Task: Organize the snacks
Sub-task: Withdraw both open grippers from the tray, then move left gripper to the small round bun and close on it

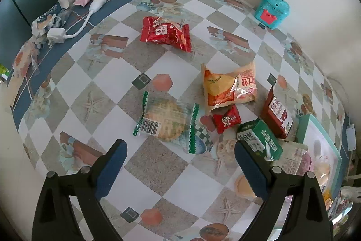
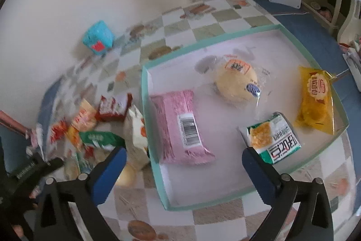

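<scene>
Left gripper (image 1: 180, 158) is hovering with its jaws spread wide, holding nothing. Right gripper (image 2: 183, 164) is likewise gaping and empty, hanging over the tray (image 2: 146, 92).

Nearest the left gripper, at 12 o'clock, the round cracker pack (image 1: 165, 122) is lying flat on the table (image 1: 155, 162). Probably light, crinkly film, brittle inside, so I'd pinch the green serrated seam (image 1: 194, 128), not the disc.

Beyond at 1 o'clock, the orange pack (image 1: 227, 85) is looking puffy and soft. The red pack (image 1: 165, 34) is sitting farthest, at 12.
</scene>
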{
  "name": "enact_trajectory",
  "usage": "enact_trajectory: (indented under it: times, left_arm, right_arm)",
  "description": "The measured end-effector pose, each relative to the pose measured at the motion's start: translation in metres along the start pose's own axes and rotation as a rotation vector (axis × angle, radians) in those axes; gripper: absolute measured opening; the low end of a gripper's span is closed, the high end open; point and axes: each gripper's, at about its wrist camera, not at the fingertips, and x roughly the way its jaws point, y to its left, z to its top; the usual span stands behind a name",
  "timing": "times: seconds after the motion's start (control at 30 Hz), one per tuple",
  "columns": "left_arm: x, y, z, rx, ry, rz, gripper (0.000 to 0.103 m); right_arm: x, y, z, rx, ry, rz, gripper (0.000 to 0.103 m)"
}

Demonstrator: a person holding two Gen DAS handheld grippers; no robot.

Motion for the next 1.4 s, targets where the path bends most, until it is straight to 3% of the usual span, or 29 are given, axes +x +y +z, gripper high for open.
enact_trajectory:
  times: [0.33, 0.83, 1.4]
  left_arm:
    - [0.015, 0.012, 0.005, -0.017, 0.037, -0.003, 0.096]
    - [0.044, 0.036, 0.018, -0.058, 0.108, 0.007, 0.096]
    - [0.044, -0.007, 0.002, 0.068, 0.136, -0.050, 0.096]
  right_arm:
    - [0.009, 0.020, -0.002, -0.066, -0.005, 0.056, 0.103]
    - [0.034, 0.075, -0.020, -0.279, 0.052, 0.018, 0.103]
    - [0.053, 0.066, 0.009, -0.224, 0.105, -0.169, 0.103]
